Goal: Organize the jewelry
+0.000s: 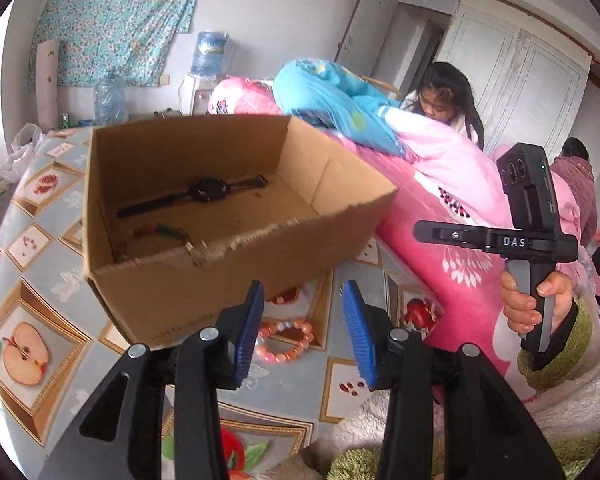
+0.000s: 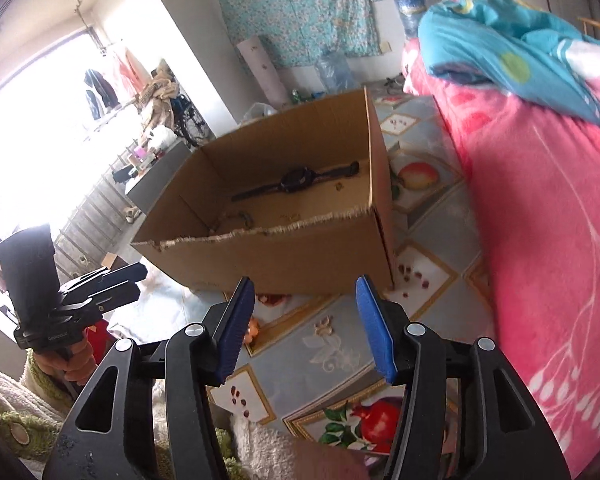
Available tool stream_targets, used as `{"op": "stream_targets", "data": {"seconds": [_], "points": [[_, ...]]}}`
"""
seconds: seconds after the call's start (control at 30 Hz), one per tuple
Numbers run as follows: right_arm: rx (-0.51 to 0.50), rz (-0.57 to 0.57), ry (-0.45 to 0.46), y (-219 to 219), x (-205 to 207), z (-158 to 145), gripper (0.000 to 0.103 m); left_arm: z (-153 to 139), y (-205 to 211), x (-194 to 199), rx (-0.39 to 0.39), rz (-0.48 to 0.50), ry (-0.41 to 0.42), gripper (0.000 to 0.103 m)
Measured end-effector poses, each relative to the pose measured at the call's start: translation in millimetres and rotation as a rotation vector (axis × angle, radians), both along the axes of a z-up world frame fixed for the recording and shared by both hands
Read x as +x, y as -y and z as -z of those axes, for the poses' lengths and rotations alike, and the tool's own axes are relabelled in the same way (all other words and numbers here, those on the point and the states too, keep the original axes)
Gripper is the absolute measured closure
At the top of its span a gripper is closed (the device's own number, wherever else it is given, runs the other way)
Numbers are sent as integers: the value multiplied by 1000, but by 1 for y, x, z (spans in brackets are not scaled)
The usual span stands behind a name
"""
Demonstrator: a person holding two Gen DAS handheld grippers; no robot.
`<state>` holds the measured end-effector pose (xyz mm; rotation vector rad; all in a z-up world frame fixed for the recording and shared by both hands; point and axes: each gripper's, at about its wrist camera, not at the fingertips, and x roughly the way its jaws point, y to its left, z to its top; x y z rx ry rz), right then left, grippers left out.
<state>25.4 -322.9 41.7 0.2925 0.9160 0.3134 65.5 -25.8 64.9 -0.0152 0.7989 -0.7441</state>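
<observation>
Bead bracelet (image 1: 286,340): one, outside cardboard box (image 1: 172,296).

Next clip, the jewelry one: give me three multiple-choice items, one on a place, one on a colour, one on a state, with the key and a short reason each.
1. Where does the black watch lie?
A. On the floor of the cardboard box
B. On the pink blanket
C. Between the pads of a hand-held gripper

2. What colour is the bead bracelet on the patterned cloth in front of the box?
A. Green
B. Pink-orange
C. Black

3. How does the left hand-held gripper stand?
A. Shut on the bracelet
B. Shut on the box edge
C. Open, holding nothing

Key: 1 A, the watch lies stretched out inside the box; 2 B, the beads show pink-orange below the box; 3 C, the blue pads stand apart with only the cloth and bracelet behind them.
</observation>
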Motion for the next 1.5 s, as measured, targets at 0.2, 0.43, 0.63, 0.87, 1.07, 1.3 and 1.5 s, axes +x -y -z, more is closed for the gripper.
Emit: {"op": "stream_targets", "data": {"seconds": [0.2, 0.43, 0.63, 0.87, 1.07, 1.3, 1.5], "points": [[-111, 53, -129, -17, 10, 40, 52, 47, 39, -2, 109, 24, 3, 63], [-75, 73, -123, -13, 11, 40, 52, 80, 76, 0, 298, 53, 69, 70], [-55, 71, -107, -9, 9, 42, 52, 88, 78, 4, 307, 7, 76, 81], [-78, 25, -88, -17, 10, 45, 53, 88, 68, 7, 303, -44, 64, 94], [-166, -62, -60, -39, 15, 47, 55, 86, 52, 6, 306, -111, 38, 94], [-193, -99, -94, -50, 29, 59, 60, 85, 41, 11, 306, -160, 25, 94], [-160, -144, -107, -62, 29, 62, 62, 85, 34, 10, 298, -161, 26, 94]]}}
